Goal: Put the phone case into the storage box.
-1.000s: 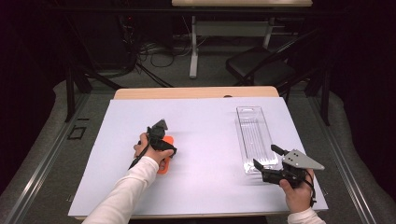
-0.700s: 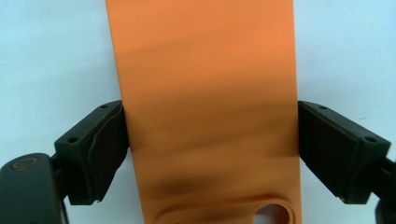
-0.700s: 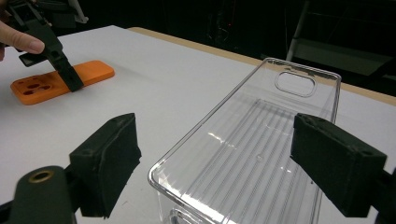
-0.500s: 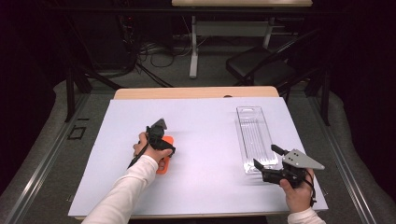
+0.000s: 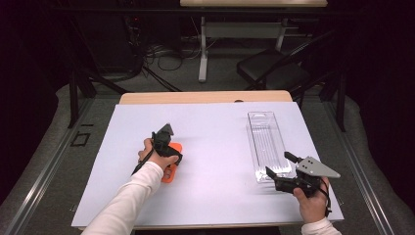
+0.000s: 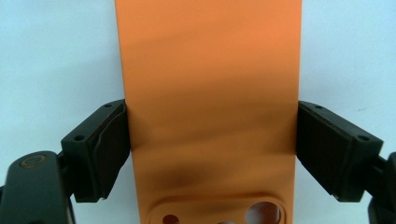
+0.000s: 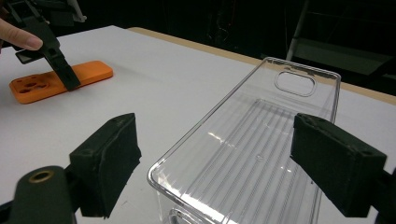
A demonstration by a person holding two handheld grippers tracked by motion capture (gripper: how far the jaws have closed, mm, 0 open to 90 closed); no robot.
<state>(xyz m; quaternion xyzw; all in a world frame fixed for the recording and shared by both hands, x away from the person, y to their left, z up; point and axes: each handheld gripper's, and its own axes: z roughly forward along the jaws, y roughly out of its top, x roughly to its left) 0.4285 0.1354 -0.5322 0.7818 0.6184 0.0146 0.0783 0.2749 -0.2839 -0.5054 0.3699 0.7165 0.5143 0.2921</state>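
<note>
Lengthwise between jaws: orange phone case (image 6: 210, 93).

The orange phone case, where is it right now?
The flat orange phone case lies on the white table cover left of centre in the high view, between the jaws of the left gripper, well apart from the clear plastic tray.

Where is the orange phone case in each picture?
High view: the orange phone case lies left of centre on the white sheet, partly under the left gripper.
Left gripper view: it runs up the middle, between the two black fingers.
Right gripper view: far upper left.
Shared landmark: the white sheet under it.
</note>
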